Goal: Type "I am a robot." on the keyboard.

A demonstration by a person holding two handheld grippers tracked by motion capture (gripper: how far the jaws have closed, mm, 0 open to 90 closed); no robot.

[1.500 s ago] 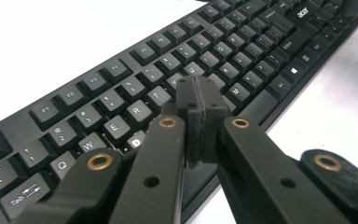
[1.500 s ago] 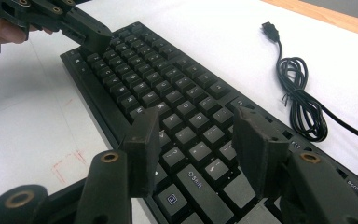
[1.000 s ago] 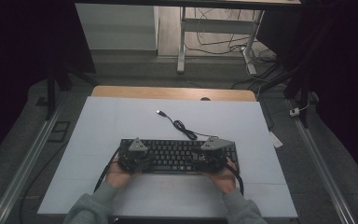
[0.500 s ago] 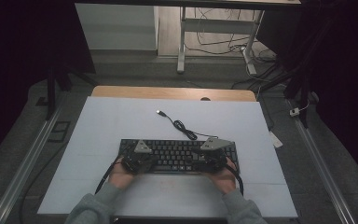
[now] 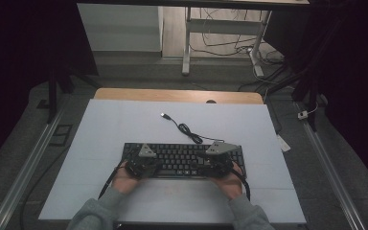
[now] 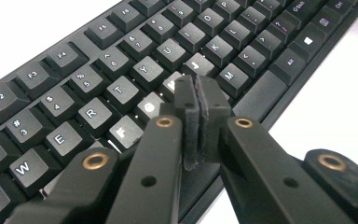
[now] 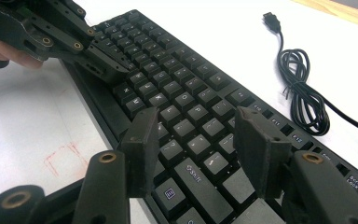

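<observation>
A black keyboard (image 5: 184, 160) lies across the near middle of the white table top. Its black cable (image 5: 187, 130) runs back to a loose USB plug (image 5: 164, 115). My left gripper (image 6: 199, 93) is shut, pads pressed flat together with nothing between them, its tip low over the keys around G and H. In the right gripper view it (image 7: 116, 70) reaches in from the left over the keyboard (image 7: 182, 107). My right gripper (image 7: 198, 126) is open above the right-hand keys near the Shift key, with nothing between its pads.
The coiled cable (image 7: 303, 93) lies on the white surface (image 5: 124, 124) behind the keyboard's right end. A wooden strip (image 5: 177, 95) edges the table's far side. Faint red marks (image 7: 63, 158) show on the surface in front of the keyboard. Metal rails (image 5: 24, 167) flank the table.
My left gripper has edged slightly to the right over the keys. The right gripper and the keyboard have stayed where they were.
</observation>
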